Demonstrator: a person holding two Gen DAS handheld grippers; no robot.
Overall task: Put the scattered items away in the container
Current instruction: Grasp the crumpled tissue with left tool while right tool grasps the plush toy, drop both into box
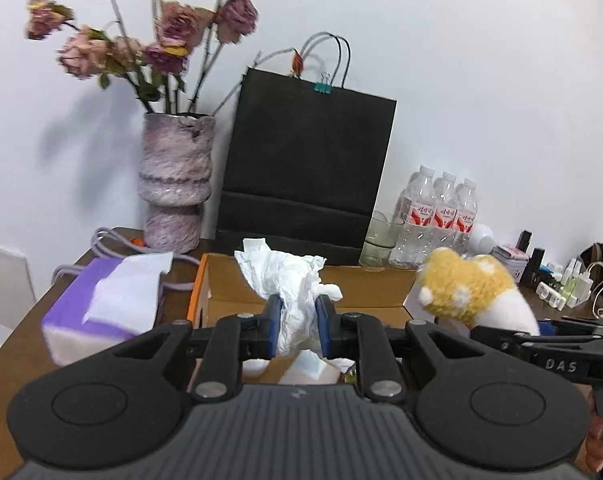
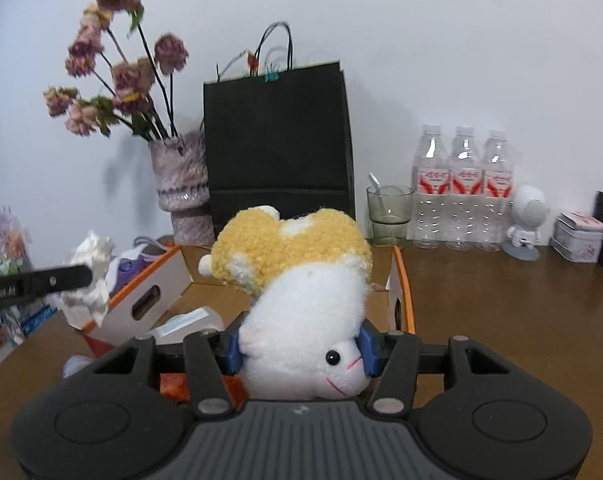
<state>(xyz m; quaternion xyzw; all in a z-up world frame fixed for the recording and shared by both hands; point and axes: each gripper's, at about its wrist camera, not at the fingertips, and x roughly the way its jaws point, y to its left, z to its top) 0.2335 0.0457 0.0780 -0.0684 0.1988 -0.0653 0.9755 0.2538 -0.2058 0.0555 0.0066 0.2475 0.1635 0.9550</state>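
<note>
My left gripper (image 1: 297,324) is shut on a crumpled white tissue (image 1: 289,280) and holds it above the open cardboard box (image 1: 221,276) with orange edges. My right gripper (image 2: 301,350) is shut on a yellow and white plush toy (image 2: 301,280), held over the same box (image 2: 399,280). The toy also shows at the right of the left wrist view (image 1: 469,288). The tissue and the left gripper's arm show at the left of the right wrist view (image 2: 89,272). A white item (image 2: 189,322) lies inside the box.
A purple tissue pack (image 1: 101,308) lies left of the box. Behind stand a vase of dried flowers (image 1: 177,184), a black paper bag (image 1: 305,172), a glass (image 2: 389,210), three water bottles (image 2: 463,188), a white figurine (image 2: 525,220) and a tin (image 2: 579,236).
</note>
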